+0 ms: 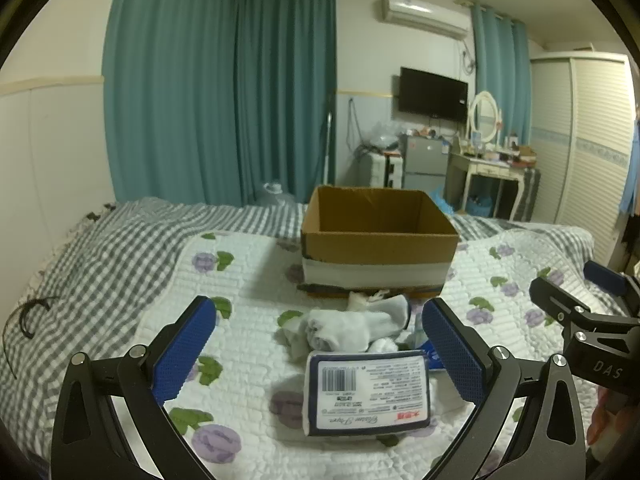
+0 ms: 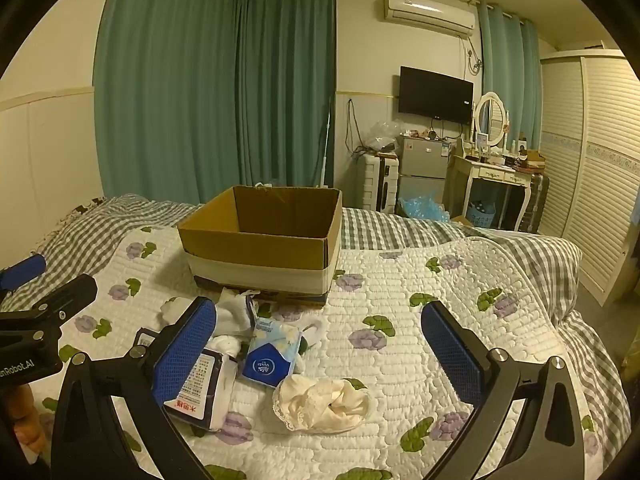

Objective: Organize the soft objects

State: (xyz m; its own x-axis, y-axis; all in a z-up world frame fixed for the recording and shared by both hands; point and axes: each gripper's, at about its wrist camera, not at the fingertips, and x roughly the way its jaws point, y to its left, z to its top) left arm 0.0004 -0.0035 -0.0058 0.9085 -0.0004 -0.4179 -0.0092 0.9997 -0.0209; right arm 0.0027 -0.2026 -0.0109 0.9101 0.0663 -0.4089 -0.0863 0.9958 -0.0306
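A bed (image 1: 120, 248) fills the scene, covered by a grey checked sheet with a white quilt (image 2: 420, 344) printed with purple flowers on top.

Furthest left, the left claw (image 1: 318, 334) hovers low over the quilt, released, its blue pads spread wide with nothing between them. In the gap below it lies a flat tissue pack (image 1: 368, 390), label side up. Just beyond, touching the pack's far edge, sits a heap of white socks (image 1: 352, 328). Past the socks stands an open cardboard box (image 1: 378, 236), apparently empty.

Moving right, a small blue tissue packet (image 2: 272, 354) leans beside the socks, and a crumpled cream cloth (image 2: 322, 400) lies on the quilt near it.

Furthest right, the right claw (image 2: 318, 336) is also released and holds nothing, hanging above the cream cloth.

The soft things are still outside the box. The likely risk is that a claw closing on the loose sock heap pinches only one sock or catches the quilt too, dragging neighbours aside.
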